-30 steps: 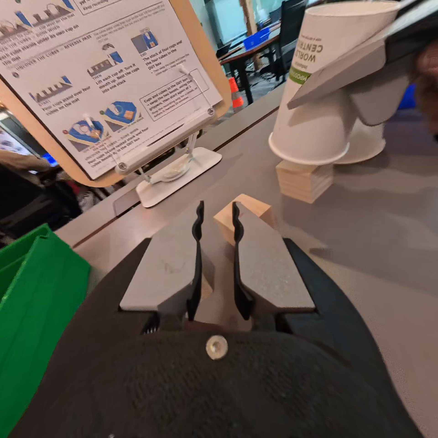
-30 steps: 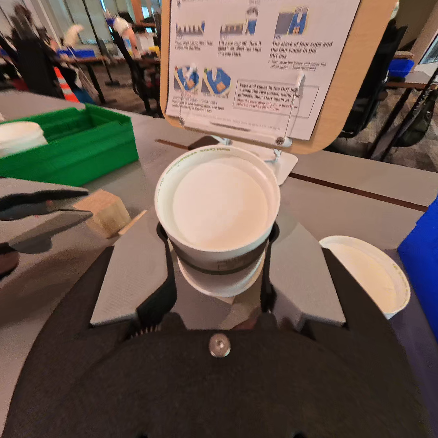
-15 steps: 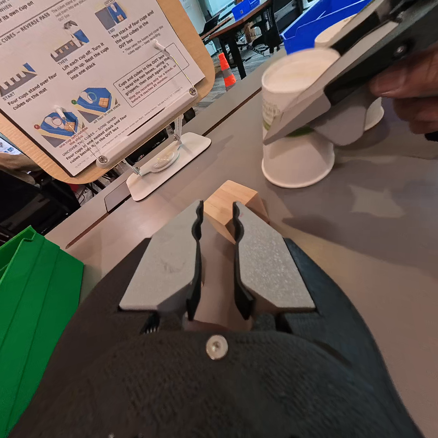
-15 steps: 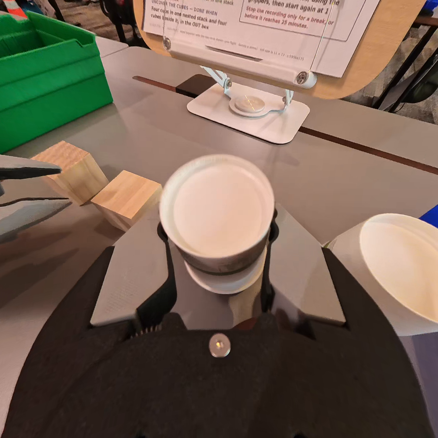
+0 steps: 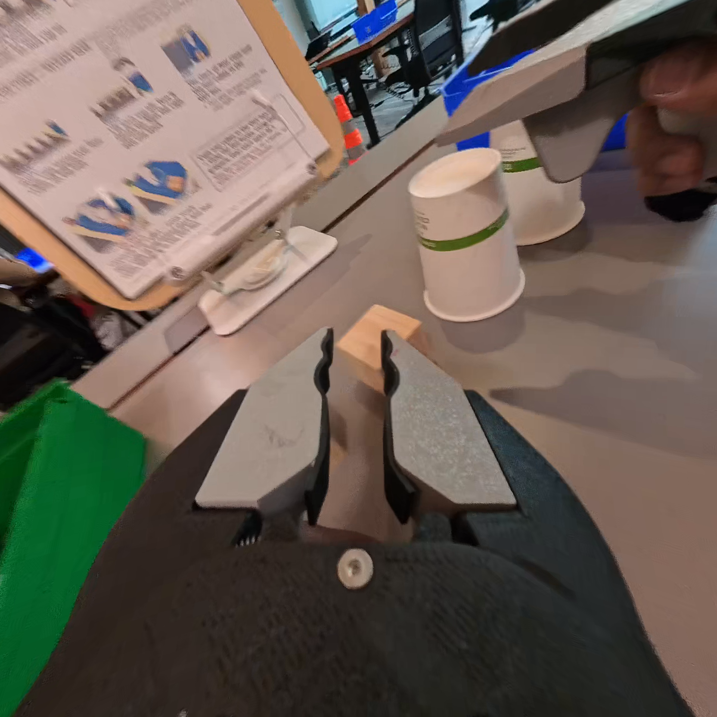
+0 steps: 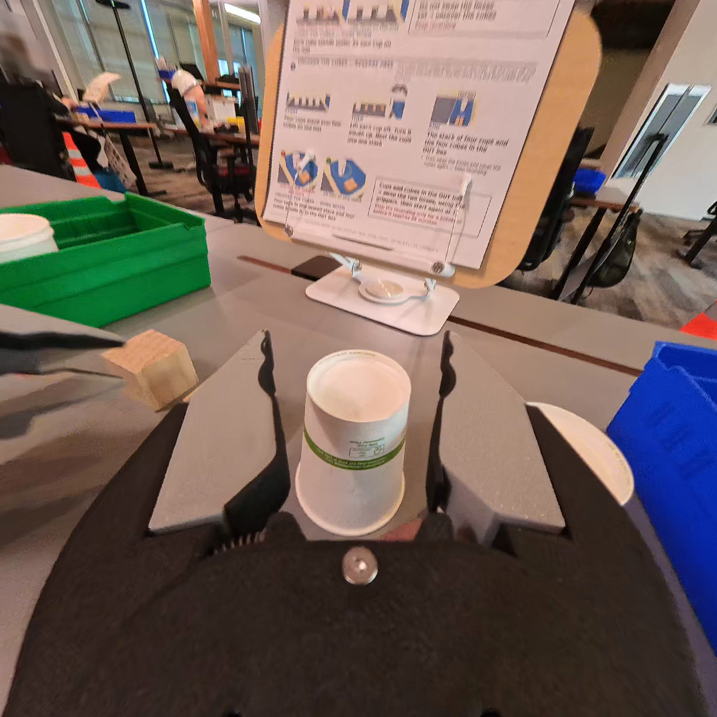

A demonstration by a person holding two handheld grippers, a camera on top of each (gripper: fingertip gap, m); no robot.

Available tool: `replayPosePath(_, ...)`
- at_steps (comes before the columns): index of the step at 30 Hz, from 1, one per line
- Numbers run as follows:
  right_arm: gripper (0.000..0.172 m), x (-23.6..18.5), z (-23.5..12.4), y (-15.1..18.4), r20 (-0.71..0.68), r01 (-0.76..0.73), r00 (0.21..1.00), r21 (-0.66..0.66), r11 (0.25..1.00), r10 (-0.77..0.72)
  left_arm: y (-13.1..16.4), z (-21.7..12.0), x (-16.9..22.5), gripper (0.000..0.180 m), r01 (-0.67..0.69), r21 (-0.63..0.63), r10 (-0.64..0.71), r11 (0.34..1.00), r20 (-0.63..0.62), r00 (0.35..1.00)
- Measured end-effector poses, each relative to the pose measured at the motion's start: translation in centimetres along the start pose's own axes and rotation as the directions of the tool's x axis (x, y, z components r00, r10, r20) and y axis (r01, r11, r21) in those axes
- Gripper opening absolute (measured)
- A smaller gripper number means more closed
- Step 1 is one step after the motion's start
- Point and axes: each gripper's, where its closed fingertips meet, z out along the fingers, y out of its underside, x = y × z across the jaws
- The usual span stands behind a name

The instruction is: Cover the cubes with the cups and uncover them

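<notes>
Left claw (image 5: 356,349) open just a bit, holding nothing. Bare cube (image 5: 374,351) sits on the table right past its tips, still with no cup. Right claw (image 6: 354,362) wide open, pads clear of the upside-down cup (image 6: 355,446) standing between them. Cube lies left of that cup, nearer the left claw. Only the right view shows another cup (image 6: 15,236) in the green box (image 6: 116,267).

White paper cup (image 6: 355,438) with a green band at centre frame, pale wooden cube (image 6: 153,366) at left, green bin (image 6: 104,252) upper left, blue bin (image 6: 675,438) at right edge, grey table (image 6: 504,349), grey fingers (image 6: 229,419) with black pads, orange-and-white cone (image 5: 347,128) at top.
</notes>
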Motion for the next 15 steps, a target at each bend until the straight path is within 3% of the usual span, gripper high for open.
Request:
replayPosePath(5,0.082,-0.7,-0.4,-0.7,0.029,0.000,1.000,0.031,1.000,-0.001,-1.8,-5.5,-7.5,0.022,-0.053,-0.108,0.060,0.993,0.067,0.996)
replayPosePath(10,0.082,-1.6,-0.2,-0.4,0.043,0.039,0.998,0.018,0.999,-0.039,2.5,-9.8,-15.7,0.023,-0.022,-0.348,0.075,0.937,0.139,0.987)
replayPosePath(15,0.081,-2.0,-0.1,-0.3,0.037,0.080,0.996,0.017,0.997,-0.081,8.4,-11.8,-19.0,0.023,0.035,-0.522,0.044,0.852,0.138,0.989)
